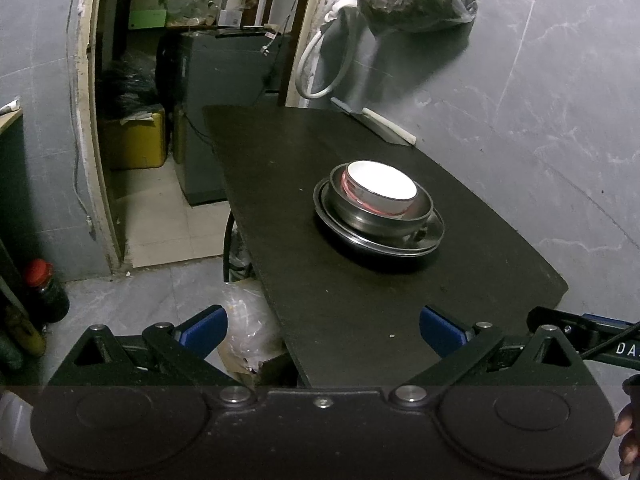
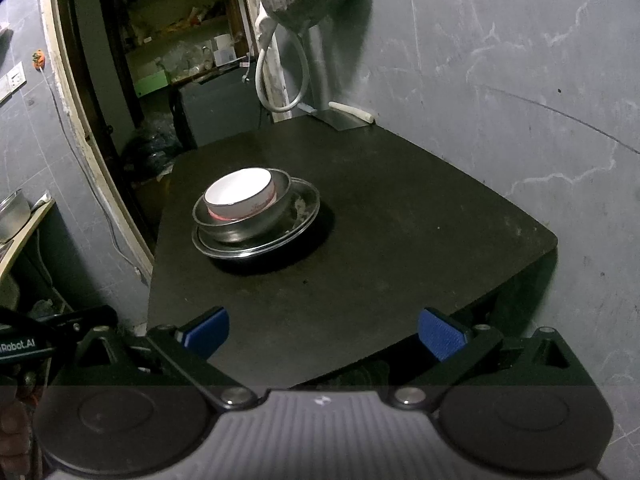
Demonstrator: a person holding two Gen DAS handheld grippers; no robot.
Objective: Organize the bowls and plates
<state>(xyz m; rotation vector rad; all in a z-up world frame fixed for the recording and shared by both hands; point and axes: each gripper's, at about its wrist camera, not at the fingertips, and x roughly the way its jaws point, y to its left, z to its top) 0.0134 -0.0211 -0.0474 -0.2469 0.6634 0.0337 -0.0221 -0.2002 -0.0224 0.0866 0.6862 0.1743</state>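
Left claw (image 1: 323,332) and right claw (image 2: 323,332) hang apart, empty, at the counter's (image 1: 360,300) near edge; the white bowl (image 1: 382,187), steel bowl (image 1: 384,220) and plate (image 1: 434,236) sit nested mid-counter. Stacking looks finished; next, probably withdraw.

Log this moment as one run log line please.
left tool open, empty | right tool open, empty | white bowl in steel bowl on steel plate | table

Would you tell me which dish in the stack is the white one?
The small bowl on top: white inside, nested in the steel bowl, which sits on the steel plate.
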